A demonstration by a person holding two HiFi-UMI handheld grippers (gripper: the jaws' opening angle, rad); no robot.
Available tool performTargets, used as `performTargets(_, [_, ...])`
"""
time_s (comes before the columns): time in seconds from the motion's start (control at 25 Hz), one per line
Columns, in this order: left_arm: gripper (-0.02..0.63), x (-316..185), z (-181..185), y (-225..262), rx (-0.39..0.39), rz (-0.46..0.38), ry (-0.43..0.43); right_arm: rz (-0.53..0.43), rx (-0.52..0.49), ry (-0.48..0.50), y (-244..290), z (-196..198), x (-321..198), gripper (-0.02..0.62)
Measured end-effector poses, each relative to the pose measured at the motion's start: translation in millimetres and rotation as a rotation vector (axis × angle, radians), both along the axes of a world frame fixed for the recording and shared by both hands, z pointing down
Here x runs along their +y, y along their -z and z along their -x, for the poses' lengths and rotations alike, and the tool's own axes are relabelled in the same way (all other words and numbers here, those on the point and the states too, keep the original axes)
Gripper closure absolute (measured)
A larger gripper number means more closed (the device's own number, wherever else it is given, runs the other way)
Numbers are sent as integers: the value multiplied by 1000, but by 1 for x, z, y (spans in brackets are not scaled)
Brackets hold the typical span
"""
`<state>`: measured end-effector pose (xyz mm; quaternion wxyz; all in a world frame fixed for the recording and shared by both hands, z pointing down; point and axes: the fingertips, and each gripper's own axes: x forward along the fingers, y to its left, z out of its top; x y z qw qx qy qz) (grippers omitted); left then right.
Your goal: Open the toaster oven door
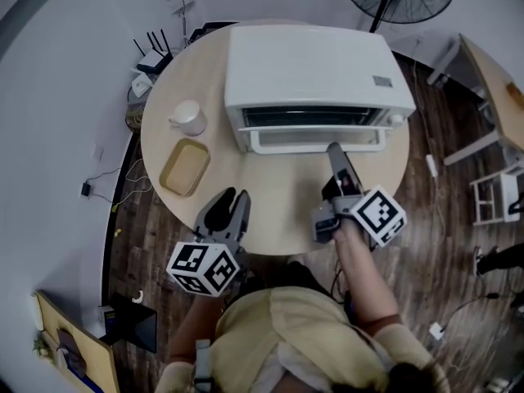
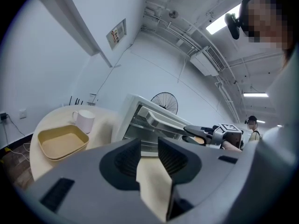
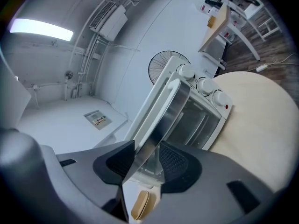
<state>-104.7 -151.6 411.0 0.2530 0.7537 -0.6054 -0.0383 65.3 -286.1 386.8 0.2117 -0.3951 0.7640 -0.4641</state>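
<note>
Clamping toaster oven door (image 3: pixel 167 110); right gripper (image 1: pixel 335 151)

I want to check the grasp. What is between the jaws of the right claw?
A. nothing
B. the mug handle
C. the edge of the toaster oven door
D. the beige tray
C: in the right gripper view the edge of the toaster oven door runs between the jaws of the right claw.

Dim, cool light — ceiling strips (image 3: pixel 41 29) glaring (gripper views), fisheye bending, dark corners, soft shadows
</note>
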Motion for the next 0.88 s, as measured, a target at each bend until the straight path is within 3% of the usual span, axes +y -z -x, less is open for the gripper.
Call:
performTargets(0.68, [509, 11, -9, -3, 11, 3, -99, 12, -5, -31, -19, -8, 39, 434])
performTargets(0.88, [509, 14, -8, -10, 6, 16, -109, 38, 51, -56, -32, -16, 51, 437])
